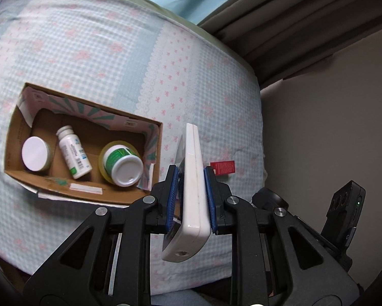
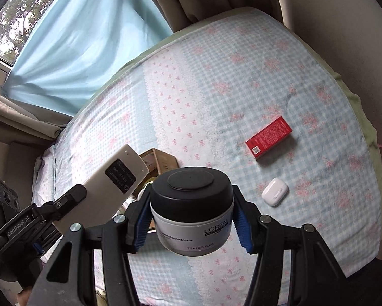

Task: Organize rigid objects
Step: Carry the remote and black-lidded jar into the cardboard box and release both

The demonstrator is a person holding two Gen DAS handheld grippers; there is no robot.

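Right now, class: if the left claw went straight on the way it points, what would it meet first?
Probably the bed sheet, just right of the box. The left claw holds a white remote that leads and would touch first. The red carton lies slightly right of that line. Depth is unclear.

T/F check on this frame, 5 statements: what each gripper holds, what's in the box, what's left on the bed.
1. The left gripper is clamped on a white remote. True.
2. The right gripper is open and holds nothing. False: it is shut on a black-lidded L'Oreal jar.
3. The cardboard box holds three containers. True: a white-lidded jar, a white pill bottle lying down and a green-labelled tub.
4. The red box is inside the cardboard box. False: it lies on the bedsheet.
5. The white earbud case sits on top of the red box. False: it lies apart from it on the sheet.
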